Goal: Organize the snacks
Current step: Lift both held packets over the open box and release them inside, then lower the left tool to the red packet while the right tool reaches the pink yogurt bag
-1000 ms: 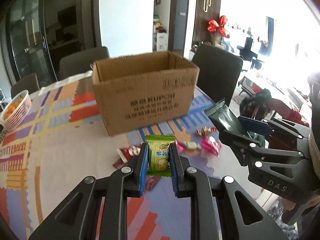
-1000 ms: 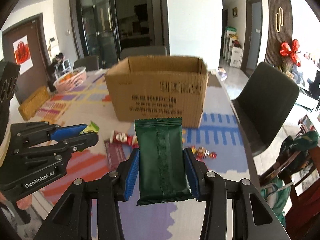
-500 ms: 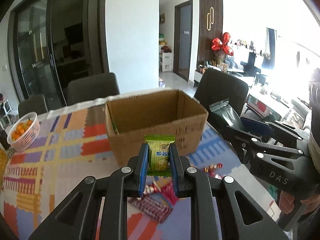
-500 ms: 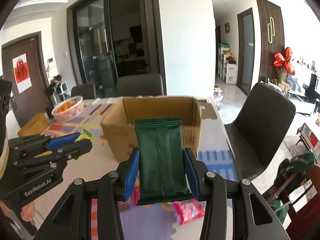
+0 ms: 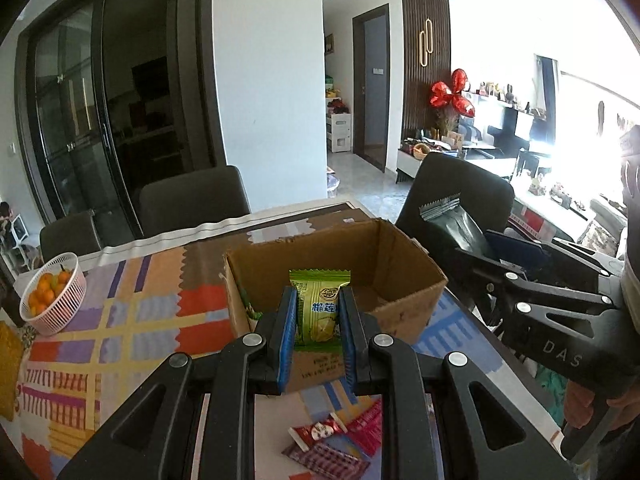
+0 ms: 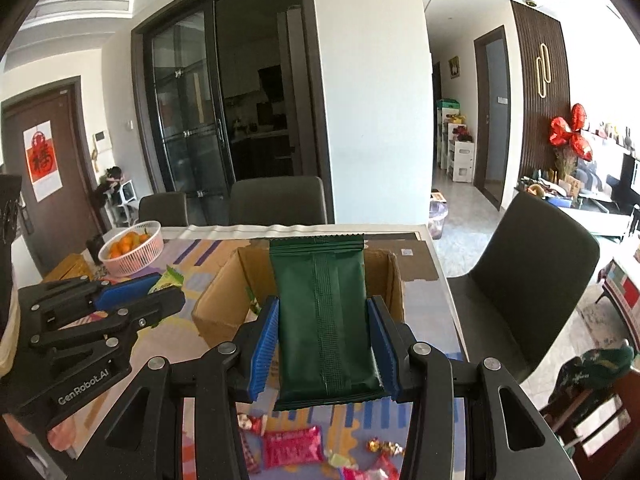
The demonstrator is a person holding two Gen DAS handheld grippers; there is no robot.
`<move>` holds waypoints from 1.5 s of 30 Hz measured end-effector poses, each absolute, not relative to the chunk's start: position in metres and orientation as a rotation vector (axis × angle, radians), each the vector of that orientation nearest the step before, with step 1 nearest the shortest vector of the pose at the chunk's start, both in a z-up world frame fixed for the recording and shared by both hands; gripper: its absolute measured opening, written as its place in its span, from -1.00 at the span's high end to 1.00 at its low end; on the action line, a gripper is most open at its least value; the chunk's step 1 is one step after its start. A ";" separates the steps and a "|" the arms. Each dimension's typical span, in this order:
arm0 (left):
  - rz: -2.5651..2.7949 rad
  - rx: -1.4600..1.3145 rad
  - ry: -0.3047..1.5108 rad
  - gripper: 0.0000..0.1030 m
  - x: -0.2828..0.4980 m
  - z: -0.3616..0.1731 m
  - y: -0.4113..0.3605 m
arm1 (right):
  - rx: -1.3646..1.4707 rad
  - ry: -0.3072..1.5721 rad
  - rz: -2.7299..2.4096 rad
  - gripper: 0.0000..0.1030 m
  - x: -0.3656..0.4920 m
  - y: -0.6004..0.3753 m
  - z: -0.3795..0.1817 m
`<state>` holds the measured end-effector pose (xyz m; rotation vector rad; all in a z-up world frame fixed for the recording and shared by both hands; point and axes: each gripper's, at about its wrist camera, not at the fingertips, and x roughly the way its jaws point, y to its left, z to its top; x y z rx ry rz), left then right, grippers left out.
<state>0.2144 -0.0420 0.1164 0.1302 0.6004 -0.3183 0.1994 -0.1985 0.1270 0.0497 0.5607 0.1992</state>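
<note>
My left gripper (image 5: 318,328) is shut on a light green snack packet (image 5: 319,308), held above the near wall of the open cardboard box (image 5: 404,276). My right gripper (image 6: 323,340) is shut on a dark green snack pouch (image 6: 324,312), held upright above the same box (image 6: 224,284). The left gripper also shows at the left of the right wrist view (image 6: 160,292), and the right gripper with its pouch (image 5: 452,224) at the right of the left wrist view. A green packet (image 5: 250,312) lies inside the box. Loose red and pink snacks (image 5: 336,440) (image 6: 292,446) lie on the table below.
A white basket of oranges (image 5: 54,296) (image 6: 130,250) stands at the far left of the patterned tablecloth (image 5: 120,320). Dark chairs (image 5: 192,200) (image 6: 532,276) stand behind and to the right of the table. A yellow object (image 5: 8,368) lies at the left edge.
Both grippers have risen and moved forward with their packets, from low over the loose snacks to above the box opening. The box interior now shows.
</note>
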 end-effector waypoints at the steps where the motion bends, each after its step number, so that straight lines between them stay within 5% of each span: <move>1: -0.318 0.132 0.603 0.59 0.221 0.116 -0.042 | 0.052 0.567 0.201 0.13 0.204 -0.199 0.126; 18: -0.309 0.129 0.681 0.56 0.287 0.092 -0.042 | 0.008 0.658 0.188 0.12 0.278 -0.198 0.103; 21: -0.280 0.130 0.688 0.04 0.290 0.088 -0.042 | -0.006 0.666 0.167 0.06 0.285 -0.198 0.097; 23: -0.276 0.124 0.688 0.01 0.286 0.087 -0.040 | -0.018 0.682 0.138 -0.20 0.288 -0.197 0.095; 45: -0.348 0.246 0.611 -0.44 0.186 0.092 -0.057 | -0.083 0.634 0.087 -0.45 0.185 -0.215 0.109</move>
